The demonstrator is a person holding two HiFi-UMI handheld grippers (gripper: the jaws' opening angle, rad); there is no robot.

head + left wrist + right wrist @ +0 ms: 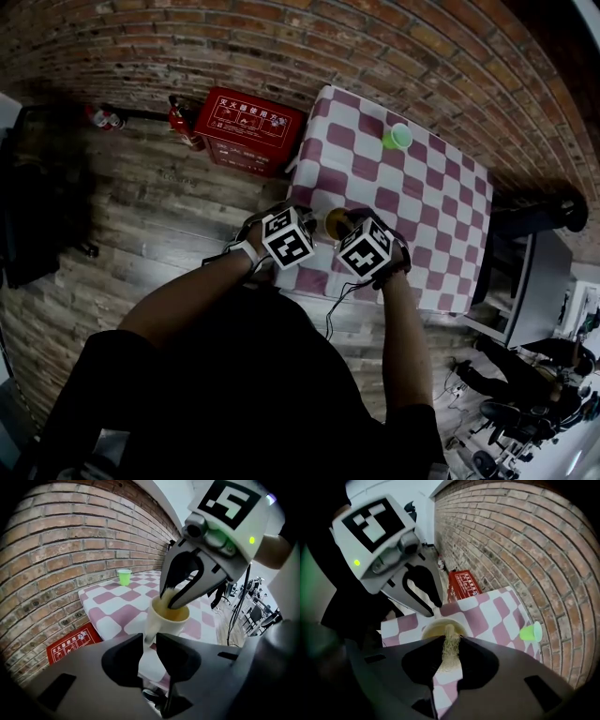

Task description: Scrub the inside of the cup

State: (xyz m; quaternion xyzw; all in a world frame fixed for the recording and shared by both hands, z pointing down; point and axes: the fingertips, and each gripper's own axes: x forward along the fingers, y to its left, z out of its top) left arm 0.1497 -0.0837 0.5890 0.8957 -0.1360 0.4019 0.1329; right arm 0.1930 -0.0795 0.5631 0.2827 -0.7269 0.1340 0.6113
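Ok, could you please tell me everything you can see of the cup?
The cup is a cream mug, glazed-looking, upright, yellowish inside. The left hand-held gripper is shut on its handle; the right hand-held gripper holds a fibrous scrubber in its mouth. It is at the checked table's near edge.

At the table's (117,607) near edge, scrubber (450,649) in cup (163,626); beaker (124,577) well behind.
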